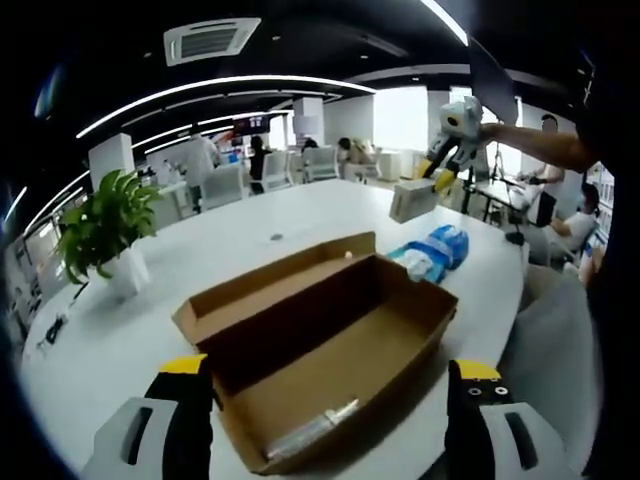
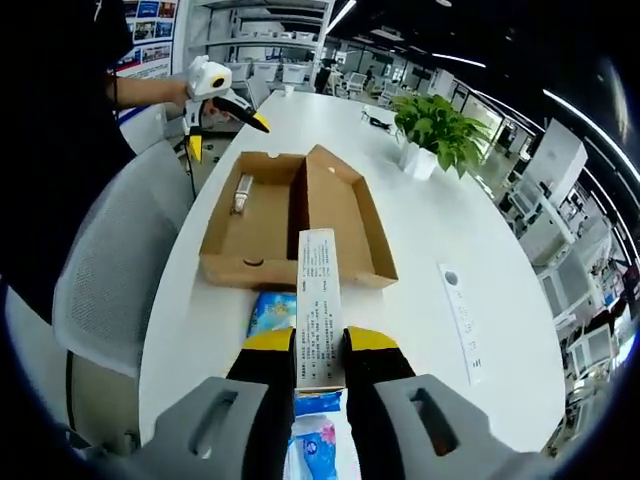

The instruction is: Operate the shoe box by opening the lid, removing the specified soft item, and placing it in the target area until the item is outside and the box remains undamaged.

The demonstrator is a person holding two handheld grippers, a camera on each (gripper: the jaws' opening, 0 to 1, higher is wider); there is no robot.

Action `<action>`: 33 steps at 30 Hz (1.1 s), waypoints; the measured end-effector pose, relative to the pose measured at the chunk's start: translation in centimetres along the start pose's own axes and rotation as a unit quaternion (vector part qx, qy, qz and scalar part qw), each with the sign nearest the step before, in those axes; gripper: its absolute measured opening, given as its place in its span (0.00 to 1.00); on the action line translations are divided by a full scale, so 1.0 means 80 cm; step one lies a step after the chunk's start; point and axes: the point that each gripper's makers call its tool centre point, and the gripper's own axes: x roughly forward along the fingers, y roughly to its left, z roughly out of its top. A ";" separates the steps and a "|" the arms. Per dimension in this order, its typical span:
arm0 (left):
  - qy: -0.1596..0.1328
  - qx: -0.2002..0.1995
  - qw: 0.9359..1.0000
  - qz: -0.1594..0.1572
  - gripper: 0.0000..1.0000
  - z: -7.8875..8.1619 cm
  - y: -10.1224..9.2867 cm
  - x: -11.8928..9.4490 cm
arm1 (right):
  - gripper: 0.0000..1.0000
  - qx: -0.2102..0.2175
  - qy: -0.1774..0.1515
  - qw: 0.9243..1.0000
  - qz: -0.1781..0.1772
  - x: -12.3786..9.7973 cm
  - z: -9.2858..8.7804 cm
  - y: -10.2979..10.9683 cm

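- While the left gripper (image 1: 330, 425) waits wide apart at the near end of the open shoe box (image 1: 330, 350), the right gripper (image 1: 448, 150) shows beyond it, lifting a slim packet (image 1: 412, 200) above the blue pack (image 1: 435, 250).
- Seen from the right gripper view, its jaws clamp the packet, raised clear of the box over the white surface (image 2: 450, 230), likely for placing.
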 end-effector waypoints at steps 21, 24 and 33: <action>0.009 -0.004 1.000 0.002 0.98 -0.008 0.010 0.011 | 0.15 0.019 0.056 0.998 -0.001 -0.004 -0.098 -0.040; 0.012 -0.005 1.000 0.003 0.97 -0.011 0.013 0.011 | 0.15 0.022 0.064 0.998 0.002 -0.003 -0.112 -0.042; 0.020 -0.009 1.000 0.006 0.97 -0.016 0.016 0.013 | 0.15 0.034 0.088 0.996 0.008 0.006 -0.150 -0.049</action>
